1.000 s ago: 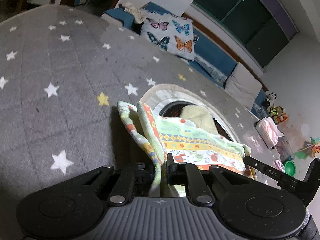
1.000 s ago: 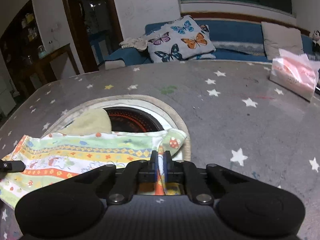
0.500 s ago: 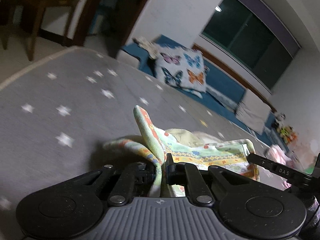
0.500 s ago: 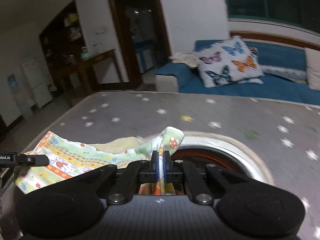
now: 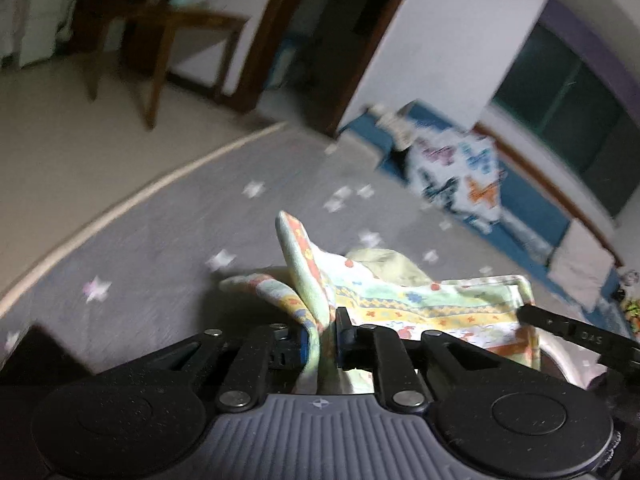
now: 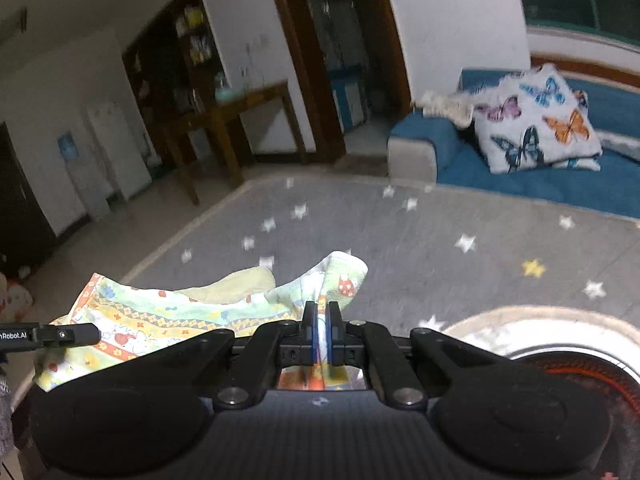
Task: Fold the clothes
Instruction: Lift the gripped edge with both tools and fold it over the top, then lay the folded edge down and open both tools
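Cloth [image 5: 420,304], pastel green-yellow with orange bands and small cartoon prints, hangs stretched between both grippers above the grey star-print table [image 5: 168,240]. Pale yellow-green underside [image 6: 236,284] shows where the top edge folds over.

Left gripper [image 5: 324,332]: one cloth corner is bunched between its fingers [image 5: 344,330], fabric running down through the gap and a flap sticking up above the tips. Its jaws have just been opening a little, cloth still between them and pinched, not slipping out. In the left wrist view the right gripper's finger [image 5: 576,334] shows at the right edge, at the cloth's far corner.

Right gripper [image 6: 320,322]: jaws nearly together, clamped on the other corner, which pokes up over the tips with a red ladybird print. Blue pads [image 6: 314,344] press the fabric from both sides. In the right wrist view the left gripper's finger [image 6: 52,336] shows at the left edge over the cloth.

Table: round opening with a pale rim [image 6: 540,320] just right of the right gripper, dark inside with an orange ring.

Beyond the table: blue sofa [image 6: 520,176], butterfly pillow [image 6: 536,120] on it, wooden side table [image 6: 224,120], dark doorway [image 6: 344,60], dark window [image 5: 576,100]. Both views are motion-blurred.
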`<state>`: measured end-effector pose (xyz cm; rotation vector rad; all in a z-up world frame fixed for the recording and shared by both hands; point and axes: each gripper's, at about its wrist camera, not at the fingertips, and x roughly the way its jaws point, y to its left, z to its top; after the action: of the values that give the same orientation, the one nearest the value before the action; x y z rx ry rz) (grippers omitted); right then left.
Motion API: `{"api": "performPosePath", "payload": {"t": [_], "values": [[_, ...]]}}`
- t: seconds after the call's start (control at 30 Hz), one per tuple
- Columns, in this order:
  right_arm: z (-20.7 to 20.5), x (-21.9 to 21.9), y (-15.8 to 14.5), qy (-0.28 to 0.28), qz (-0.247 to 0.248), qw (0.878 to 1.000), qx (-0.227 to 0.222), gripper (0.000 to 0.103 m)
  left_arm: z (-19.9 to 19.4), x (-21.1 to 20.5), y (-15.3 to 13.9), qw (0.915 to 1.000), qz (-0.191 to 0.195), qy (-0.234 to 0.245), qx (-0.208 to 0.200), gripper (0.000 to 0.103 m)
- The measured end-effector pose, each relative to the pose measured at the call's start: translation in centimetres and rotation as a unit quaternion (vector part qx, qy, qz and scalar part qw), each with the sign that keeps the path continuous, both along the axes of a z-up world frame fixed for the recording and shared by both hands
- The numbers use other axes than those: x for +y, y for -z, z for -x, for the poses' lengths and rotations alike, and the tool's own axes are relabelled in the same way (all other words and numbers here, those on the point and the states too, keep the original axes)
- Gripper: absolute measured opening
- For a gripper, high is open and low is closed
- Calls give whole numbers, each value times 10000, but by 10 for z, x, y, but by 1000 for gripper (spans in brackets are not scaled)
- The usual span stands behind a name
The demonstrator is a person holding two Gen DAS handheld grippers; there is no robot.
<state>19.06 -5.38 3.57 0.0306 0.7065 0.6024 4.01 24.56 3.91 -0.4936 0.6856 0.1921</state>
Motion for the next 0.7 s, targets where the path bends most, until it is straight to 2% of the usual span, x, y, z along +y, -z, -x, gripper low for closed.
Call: {"api": "performPosePath", "payload": {"t": [0.03,0.1,0.17,0.23,0.27,0.3,0.33,0.37,0.47,0.57,0.7], "values": [[0,3,4,12,124,9999,-12,6,-1,2,5,9999,-19,-51,101,15],[1,5,8,15,265,9996,-5,13,0,6,12,9997,-37,-121,208,23],[2,2,10,2,266,9996,50,27,3,6,11,9995,-157,-200,205,48],[7,-2,9,-13,275,9996,28,65,6,4,8,9989,-332,-271,174,55],[10,-3,8,-43,281,9996,6,70,7,3,7,9986,-435,-258,143,59],[13,-5,7,-64,318,9995,-22,80,8,3,6,9983,-518,-243,117,63],[16,-7,6,-81,365,9993,-53,89,10,-1,4,9978,-608,-234,92,74],[18,-9,6,-105,386,9992,-64,91,11,-5,3,9973,-703,-217,71,82],[27,-14,5,-172,407,9990,-62,100,17,-20,3,9940,-1085,-106,38,95],[34,-21,7,-202,387,9990,-18,103,25,-38,4,9915,-1297,97,-10,102],[44,-29,9,-225,368,9991,37,103,33,-57,5,9879,-1523,287,-69,103]]}}
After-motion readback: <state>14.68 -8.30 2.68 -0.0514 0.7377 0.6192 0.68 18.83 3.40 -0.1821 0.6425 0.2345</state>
